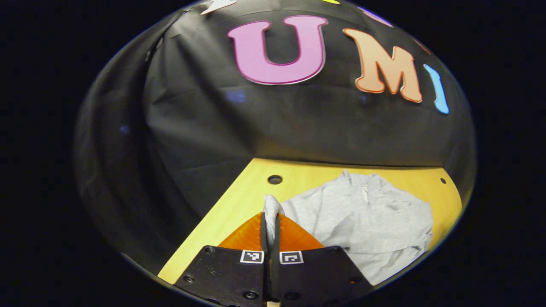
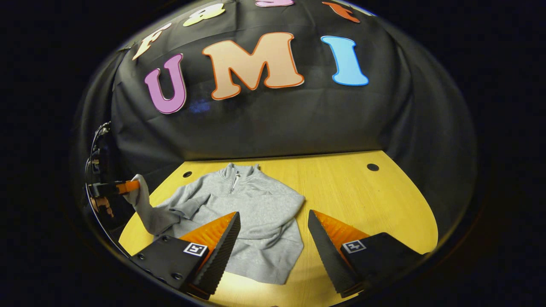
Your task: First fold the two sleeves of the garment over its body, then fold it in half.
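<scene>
Sweatshirt (image 2: 251, 213) limp and light; our left claw (image 1: 270, 226) clamps its sleeve cuff (image 1: 271, 205), right claw (image 2: 273, 238) spread wide.

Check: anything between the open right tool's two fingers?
Yes: in the right gripper view, the grey sweatshirt's body and bare table lie between the right tool's fingers.
</scene>
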